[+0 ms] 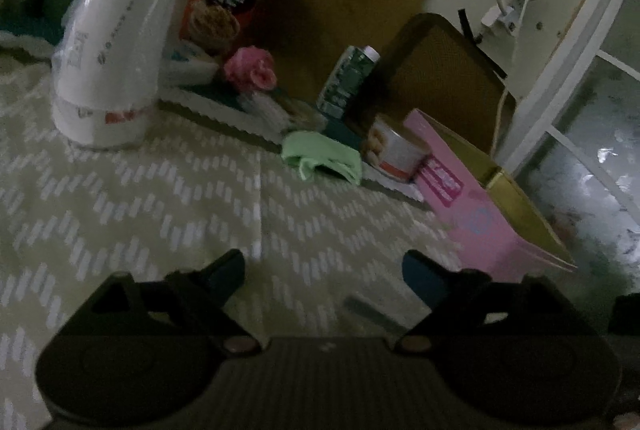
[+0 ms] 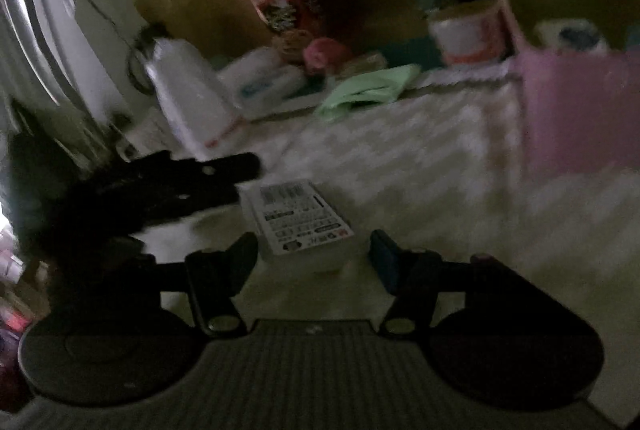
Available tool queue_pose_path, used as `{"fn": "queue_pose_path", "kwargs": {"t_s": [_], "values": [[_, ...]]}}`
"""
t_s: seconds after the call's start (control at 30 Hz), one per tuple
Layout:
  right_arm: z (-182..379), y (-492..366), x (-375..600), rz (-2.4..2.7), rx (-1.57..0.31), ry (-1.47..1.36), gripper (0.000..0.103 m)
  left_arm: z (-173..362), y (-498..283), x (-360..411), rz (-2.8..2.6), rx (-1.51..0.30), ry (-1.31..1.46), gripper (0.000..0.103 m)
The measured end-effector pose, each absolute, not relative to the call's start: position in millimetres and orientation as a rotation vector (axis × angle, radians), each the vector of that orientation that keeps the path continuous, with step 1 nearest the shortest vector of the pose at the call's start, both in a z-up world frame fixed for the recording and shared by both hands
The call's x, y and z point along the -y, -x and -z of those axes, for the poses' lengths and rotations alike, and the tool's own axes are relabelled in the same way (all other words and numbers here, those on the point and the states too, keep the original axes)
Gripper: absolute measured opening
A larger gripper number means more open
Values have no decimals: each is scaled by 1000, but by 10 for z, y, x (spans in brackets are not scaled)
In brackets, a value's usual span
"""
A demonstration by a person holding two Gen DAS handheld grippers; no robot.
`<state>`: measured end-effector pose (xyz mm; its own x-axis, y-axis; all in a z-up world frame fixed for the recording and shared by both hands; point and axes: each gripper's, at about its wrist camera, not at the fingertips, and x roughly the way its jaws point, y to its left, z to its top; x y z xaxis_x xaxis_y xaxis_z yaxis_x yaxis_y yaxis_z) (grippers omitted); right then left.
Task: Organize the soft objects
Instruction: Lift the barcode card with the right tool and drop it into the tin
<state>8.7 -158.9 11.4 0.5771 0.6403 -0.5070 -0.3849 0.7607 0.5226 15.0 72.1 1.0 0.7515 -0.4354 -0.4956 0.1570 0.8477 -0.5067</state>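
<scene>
Left wrist view: the left tongs (image 1: pixel 323 270) stood wide apart and held nothing, above the table (image 1: pixel 160 198) with its pale chevron cloth. Ahead of them and slightly right, a crumpled green cloth (image 1: pixel 322 156) lay on the table. Beyond it to the left sat a pink soft object (image 1: pixel 251 68), too blurred to identify. A plastic-wrapped stack of white cups (image 1: pixel 120 30) stood far ahead on the left. A pink box (image 1: pixel 476 206), open-topped, stood ahead on the right, with a round tub (image 1: pixel 394 148) just beside its far end.

Right wrist view: the right tongs (image 2: pixel 314 254) were wide apart, and a white labelled packet (image 2: pixel 298 220) lay between the fingertips; contact could not be determined. The green cloth (image 2: pixel 368 88) lay well ahead. The left tongs (image 2: pixel 244 176) appeared as a dark shape ahead on the left. The pink box (image 2: pixel 580 110) stood ahead on the right.
</scene>
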Motion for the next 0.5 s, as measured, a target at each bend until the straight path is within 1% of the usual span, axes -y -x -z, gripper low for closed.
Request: {"fn": "queue_pose_path", "kwargs": {"t_s": [0.1,0.27,0.5], "values": [[-89,-34,1484,-627,-720,-411,64,-8,-76,-766,405,-690,535,89],[-91,36,1457,-645,-710,-448,64,-30,-71,-756,495,-746,649,86],[-58,174,1522,-669,-677,-419,64,-69,-146,-545,496,-774,622,86]]}}
